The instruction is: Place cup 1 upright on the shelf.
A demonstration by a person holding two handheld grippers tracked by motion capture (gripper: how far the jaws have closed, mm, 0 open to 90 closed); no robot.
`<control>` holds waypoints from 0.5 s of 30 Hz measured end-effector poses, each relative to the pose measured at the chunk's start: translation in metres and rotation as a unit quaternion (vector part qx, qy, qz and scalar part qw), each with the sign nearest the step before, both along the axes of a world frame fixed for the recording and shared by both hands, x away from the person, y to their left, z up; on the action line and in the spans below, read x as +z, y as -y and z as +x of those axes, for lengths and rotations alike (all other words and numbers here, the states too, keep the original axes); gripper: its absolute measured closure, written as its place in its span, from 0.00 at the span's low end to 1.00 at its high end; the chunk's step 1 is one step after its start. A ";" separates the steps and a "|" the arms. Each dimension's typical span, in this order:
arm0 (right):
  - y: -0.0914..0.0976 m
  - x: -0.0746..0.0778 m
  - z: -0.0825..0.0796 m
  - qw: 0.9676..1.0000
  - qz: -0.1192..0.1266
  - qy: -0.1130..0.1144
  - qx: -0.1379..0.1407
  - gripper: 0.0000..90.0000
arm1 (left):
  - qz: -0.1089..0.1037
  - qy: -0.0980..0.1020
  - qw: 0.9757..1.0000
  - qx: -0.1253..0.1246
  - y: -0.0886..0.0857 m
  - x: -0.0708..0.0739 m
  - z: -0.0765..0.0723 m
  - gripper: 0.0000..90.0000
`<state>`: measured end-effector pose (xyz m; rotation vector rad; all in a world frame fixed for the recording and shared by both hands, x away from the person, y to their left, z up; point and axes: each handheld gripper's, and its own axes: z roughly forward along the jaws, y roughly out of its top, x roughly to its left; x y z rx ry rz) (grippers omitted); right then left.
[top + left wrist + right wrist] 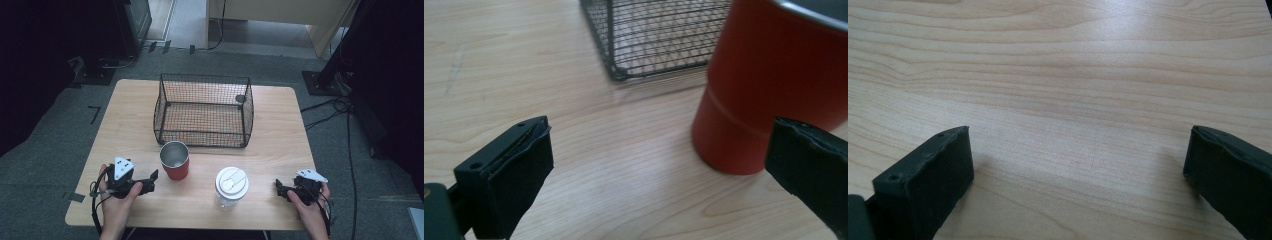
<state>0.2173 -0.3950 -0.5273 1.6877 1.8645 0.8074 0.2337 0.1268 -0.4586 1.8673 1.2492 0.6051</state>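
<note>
The wooden bench carries a black wire basket at its far middle. The red cup stands upright just in front of the basket's near left corner; the clear jar with a white lid stands farther forward and right. The left gripper, jaws spread wide, sits just left of the cup without touching it. The right gripper, jaws likewise wide apart, rests well right of the cup, beyond the jar.

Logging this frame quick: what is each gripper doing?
Left gripper: open, empty, beside the red cup.
Right gripper: open, empty, over bare table.
</note>
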 end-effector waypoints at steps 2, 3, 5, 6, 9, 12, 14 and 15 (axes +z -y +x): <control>0.000 0.000 0.000 1.000 0.000 0.000 0.000 0.00 | -0.006 0.002 1.000 -0.013 0.005 0.001 -0.002 0.00; 0.000 0.000 0.000 1.000 0.000 0.000 0.000 0.00 | -0.009 0.003 1.000 -0.017 0.007 0.001 -0.003 0.00; 0.000 0.000 0.000 1.000 0.000 0.000 0.000 0.00 | -0.015 0.005 0.999 -0.032 0.013 0.001 -0.003 0.00; 0.000 0.000 0.000 1.000 0.000 0.000 0.000 0.00 | -0.019 0.007 0.999 -0.042 0.017 0.000 -0.004 0.00; 0.000 0.000 0.000 1.000 0.000 0.000 0.000 0.00 | -0.032 0.014 0.998 -0.059 0.024 -0.001 -0.003 0.00; 0.000 0.000 0.000 1.000 0.000 0.000 0.000 0.00 | -0.042 0.018 0.996 -0.074 0.033 -0.002 -0.002 0.00; 0.000 0.000 0.000 1.000 0.000 0.000 0.000 0.00 | -0.046 0.015 0.995 -0.082 0.037 -0.004 0.001 0.00; 0.000 0.000 0.000 1.000 0.000 0.000 0.000 0.00 | -0.049 0.012 0.995 -0.082 0.039 -0.004 0.002 0.00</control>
